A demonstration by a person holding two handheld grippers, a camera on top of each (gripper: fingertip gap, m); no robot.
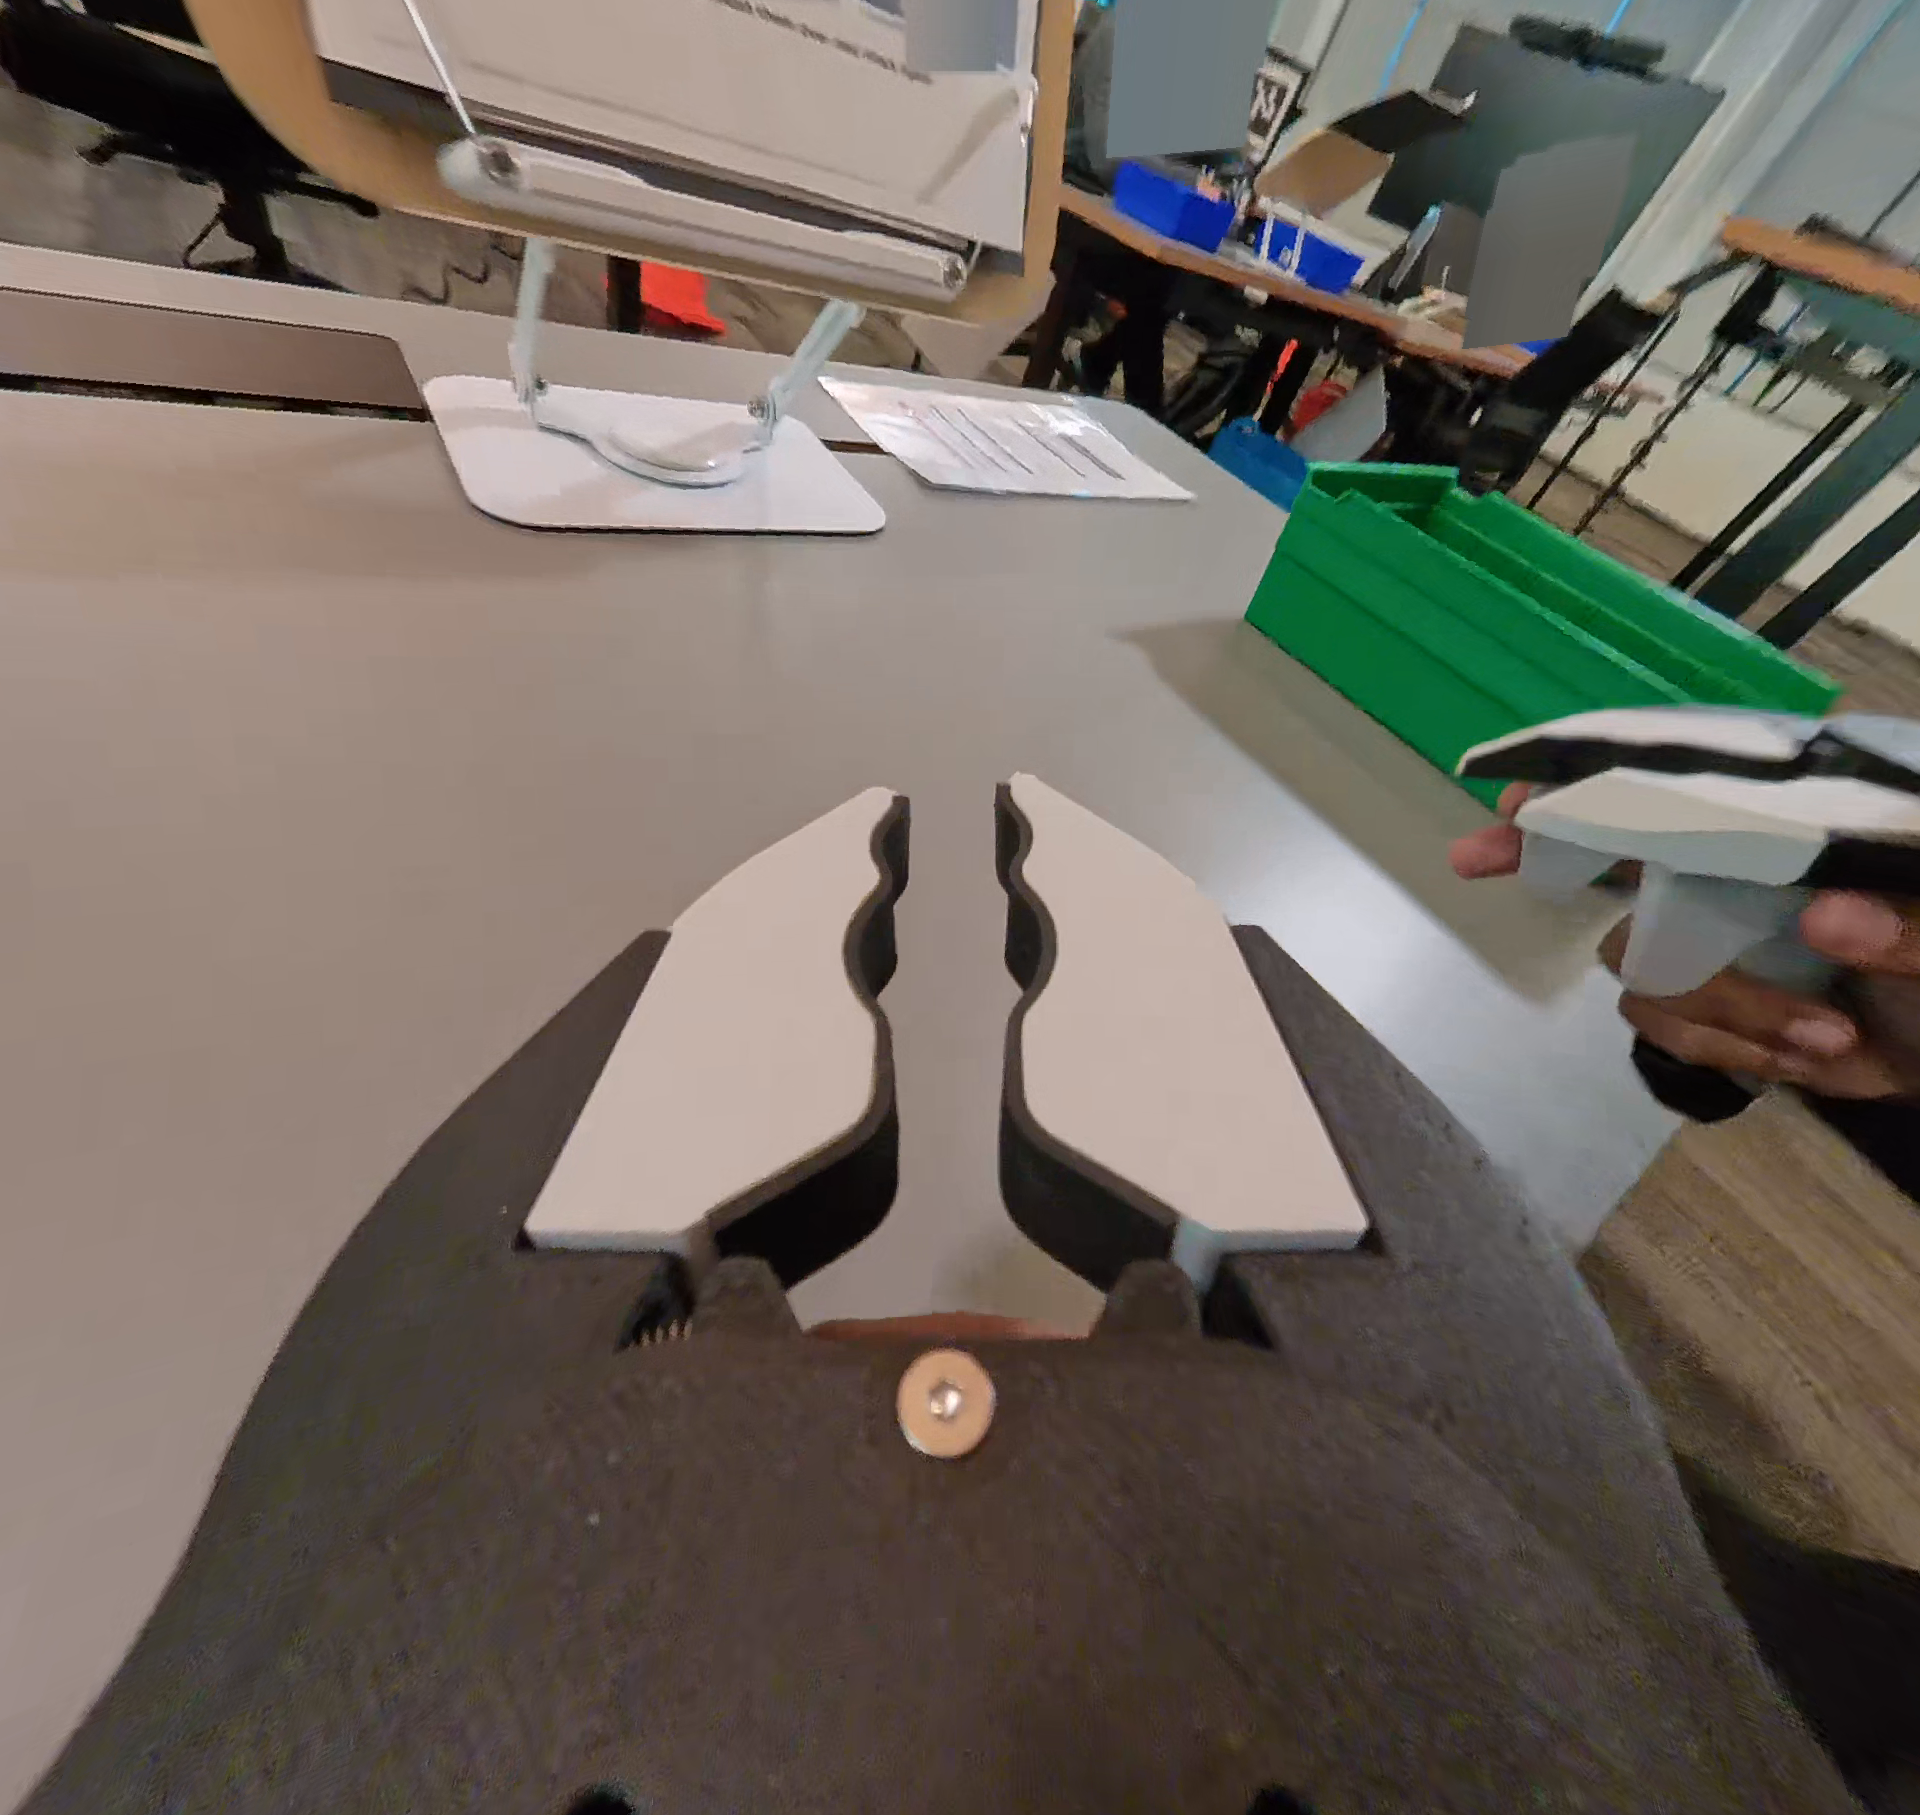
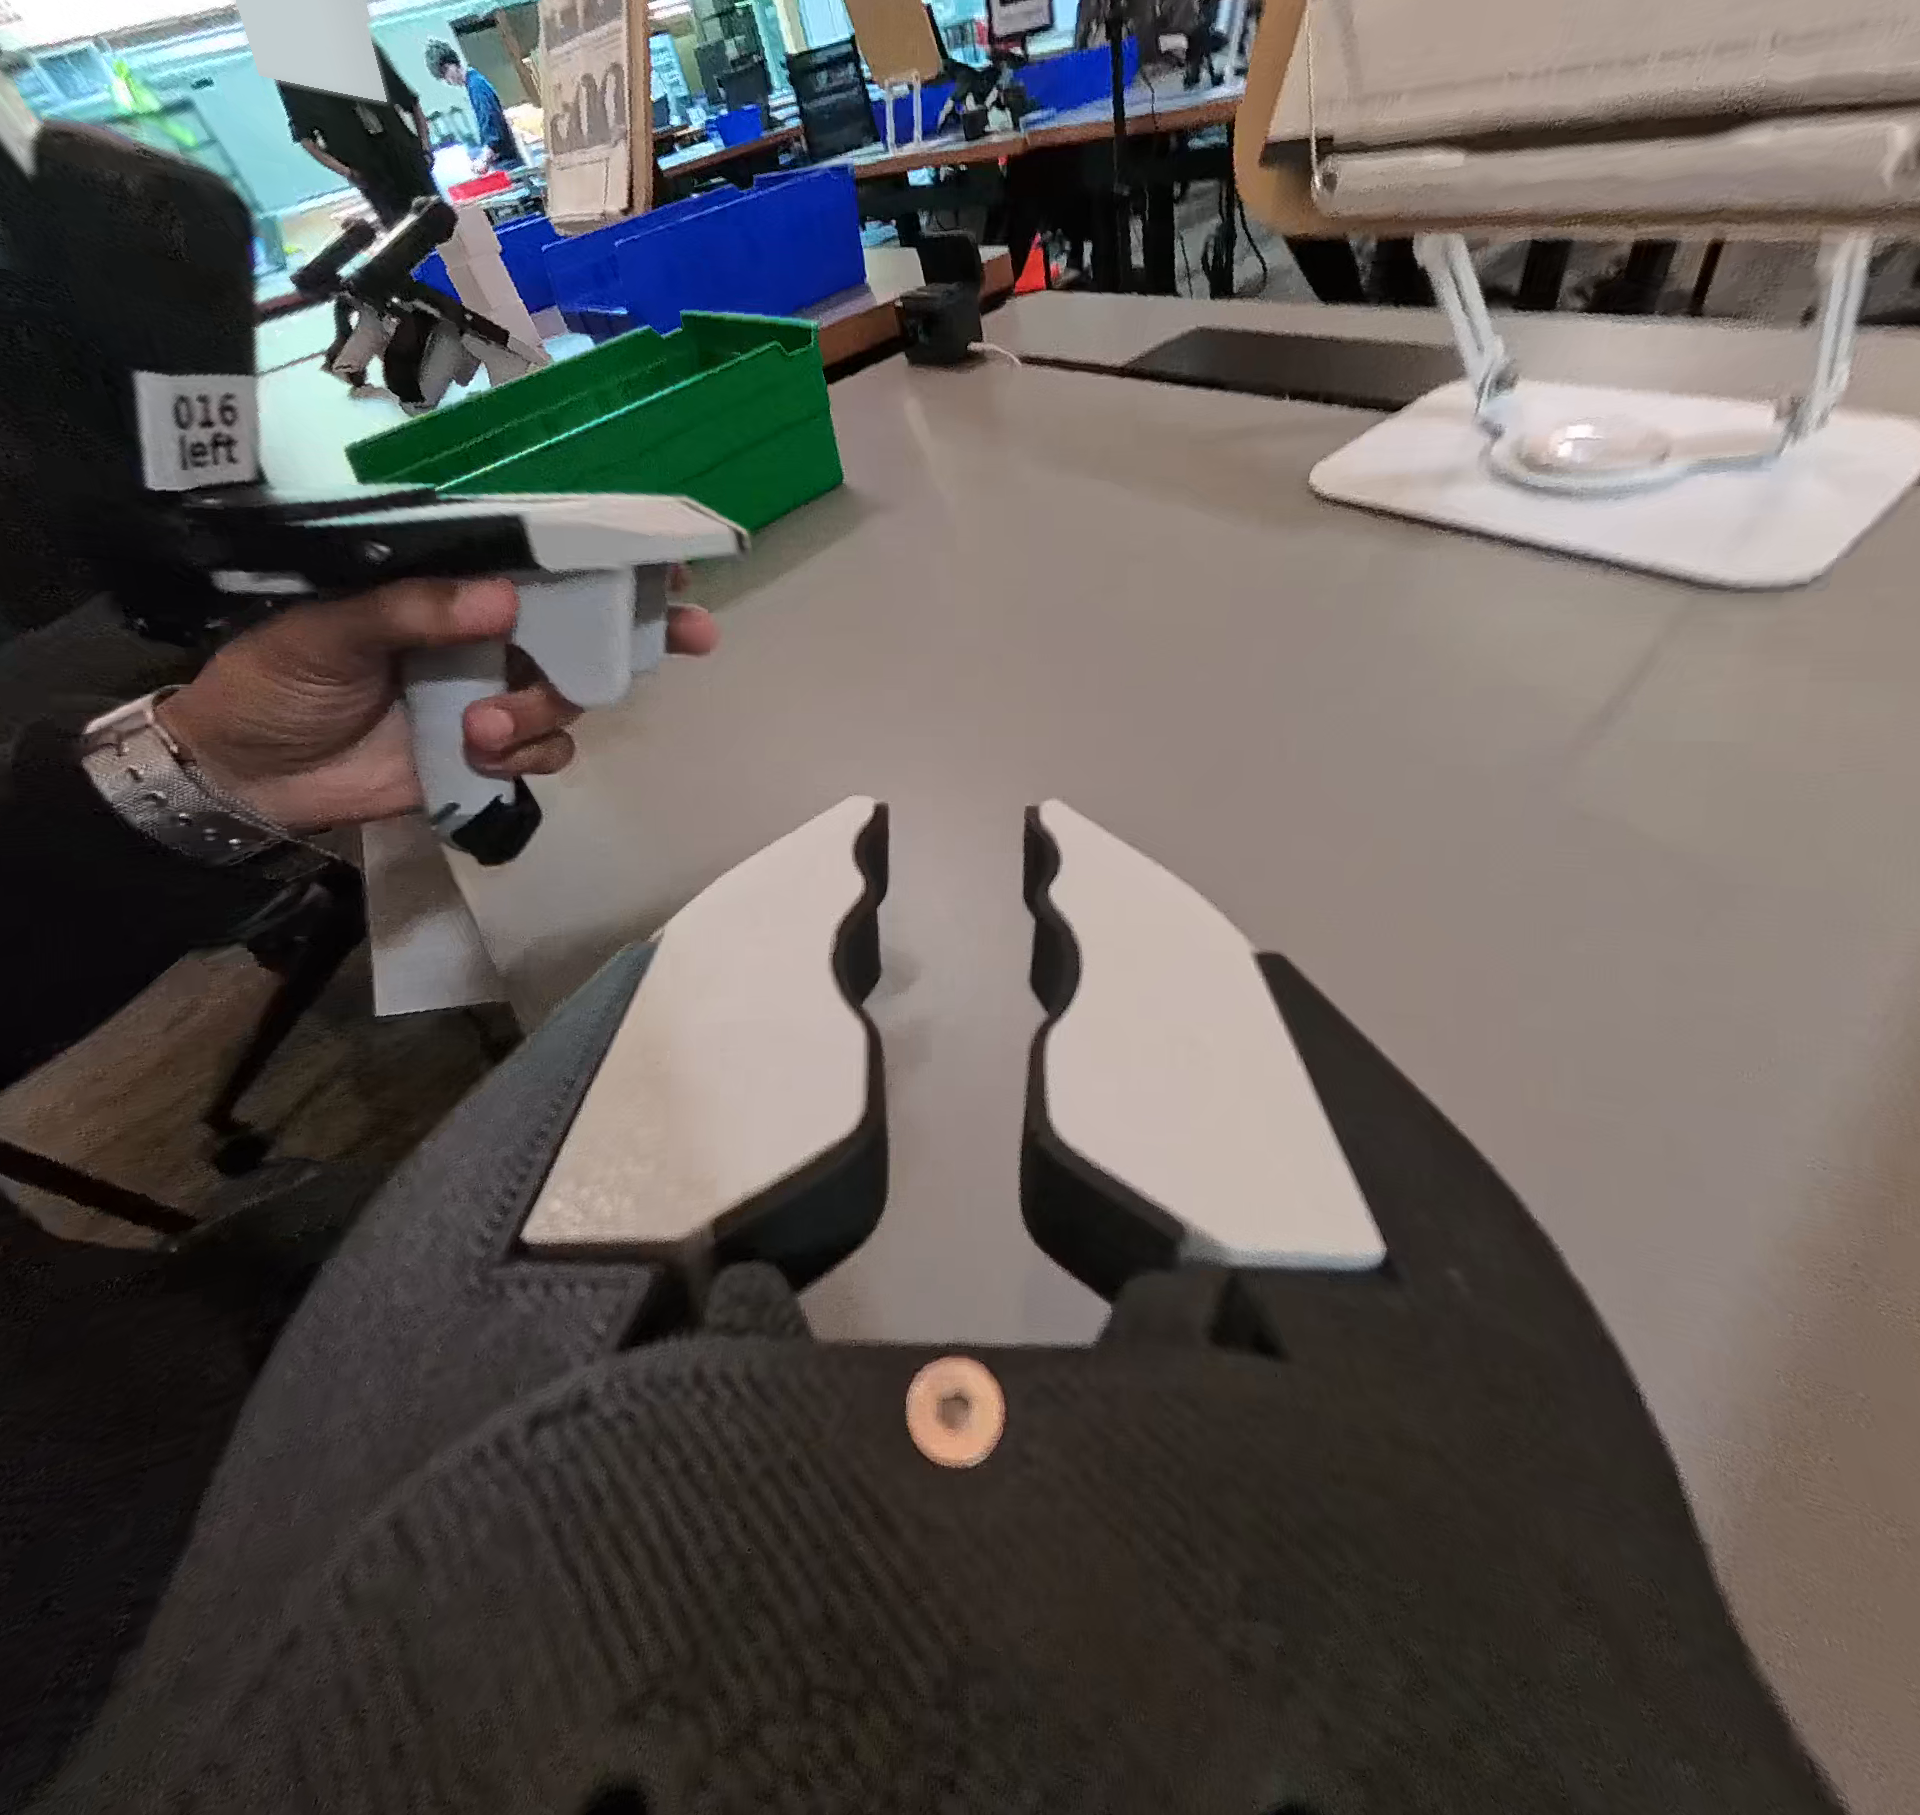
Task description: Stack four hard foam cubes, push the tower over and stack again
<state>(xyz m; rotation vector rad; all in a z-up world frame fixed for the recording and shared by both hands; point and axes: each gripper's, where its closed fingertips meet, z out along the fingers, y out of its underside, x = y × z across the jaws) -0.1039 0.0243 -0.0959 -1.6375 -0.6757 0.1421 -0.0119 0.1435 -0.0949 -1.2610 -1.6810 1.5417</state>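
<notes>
Nearest in each wrist view is that view's own claw, held low over a bare grey table (image 1: 312,726). The left gripper (image 1: 952,799) has its two white fingers a narrow gap apart with nothing between them; the right gripper (image 2: 956,815) is likewise slightly parted and empty. Just beyond, each view shows the other gripper held in a hand (image 2: 343,716) near the table's edge. Farther off stands a green bin (image 1: 1455,622), its inside hidden from both cameras, and at the back a white stand (image 1: 644,466) carrying a board, with a printed sheet (image 1: 997,435) beside it. No foam cubes are visible anywhere; they may lie in the bin or out of frame. The likely risk is that stacking cannot start until the cubes are found, and reaching blindly into the bin could knock it or mis-grip a cube.
</notes>
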